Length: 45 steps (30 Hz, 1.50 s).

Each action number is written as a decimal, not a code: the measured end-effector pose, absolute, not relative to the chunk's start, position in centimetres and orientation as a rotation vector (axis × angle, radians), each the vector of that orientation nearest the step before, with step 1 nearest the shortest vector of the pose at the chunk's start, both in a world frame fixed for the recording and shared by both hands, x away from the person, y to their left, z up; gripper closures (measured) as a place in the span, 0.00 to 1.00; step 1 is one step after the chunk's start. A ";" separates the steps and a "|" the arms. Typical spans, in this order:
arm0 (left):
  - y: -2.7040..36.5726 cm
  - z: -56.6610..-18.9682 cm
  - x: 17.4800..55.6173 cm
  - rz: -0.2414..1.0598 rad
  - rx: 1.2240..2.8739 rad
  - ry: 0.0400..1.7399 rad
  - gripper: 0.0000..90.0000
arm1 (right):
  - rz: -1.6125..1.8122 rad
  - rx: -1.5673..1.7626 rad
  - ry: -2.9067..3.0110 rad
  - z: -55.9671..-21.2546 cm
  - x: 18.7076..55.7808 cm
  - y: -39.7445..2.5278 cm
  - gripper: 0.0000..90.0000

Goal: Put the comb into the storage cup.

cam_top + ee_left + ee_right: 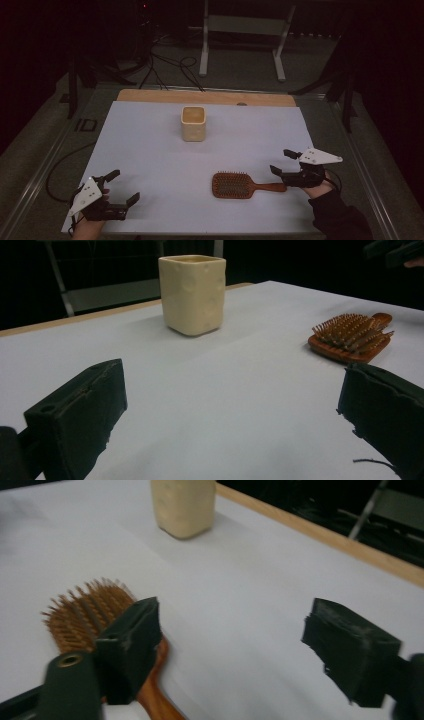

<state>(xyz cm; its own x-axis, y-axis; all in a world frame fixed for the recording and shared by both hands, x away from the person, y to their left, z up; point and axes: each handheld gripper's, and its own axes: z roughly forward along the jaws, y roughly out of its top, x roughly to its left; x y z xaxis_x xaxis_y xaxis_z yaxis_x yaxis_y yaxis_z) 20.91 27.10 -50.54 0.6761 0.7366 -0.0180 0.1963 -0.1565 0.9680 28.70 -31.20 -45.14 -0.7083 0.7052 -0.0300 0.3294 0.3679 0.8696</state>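
Nearest us, at the near left corner of the white surface (pixel 150 150), we hold the left gripper (pixel 122 187) with its jaws spread wide and nothing between them. In the left gripper view those two black jaws stand far apart over bare white sheet, gripping nothing, and the left gripper (pixel 230 405) looks across toward the cup and the brush.

Toward the near right edge we hold the right gripper (pixel 284 162), also released, jaws wide apart. Its lower jaw sits just at the end of the handle of the wooden hairbrush (pixel 240 185); from above we cannot tell whether it touches. In the right gripper view, the right gripper (pixel 230 640) has one jaw directly over the hairbrush (pixel 90 615) handle while the other jaw hangs well apart over bare surface, so the handle is not between them.

We see the hairbrush lying flat, bristles up, in the near right part of the surface, head toward the middle and handle toward the right edge.

Farther off, near the middle of the far edge, a cream square cup (pixel 193 123) stands upright, well apart from the brush. Behind the sheet a wooden strip (pixel 205 97) of the table runs along the far edge.
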 end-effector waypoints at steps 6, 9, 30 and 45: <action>27.1 -50.6 20.9 0.565 1.700 0.760 0.00 | 1.235 0.945 2.260 -46.8 29.3 -31.8 0.44; 27.1 -50.6 20.9 0.564 1.699 0.758 0.00 | 1.189 0.978 2.274 -47.8 29.5 -32.2 0.57; 27.0 -50.6 20.9 0.561 1.703 0.760 0.00 | 0.963 0.967 2.405 -50.9 29.4 -32.6 1.00; 26.9 -50.6 21.0 0.553 1.705 0.754 0.00 | 0.938 0.966 2.467 -51.6 27.7 -32.7 1.00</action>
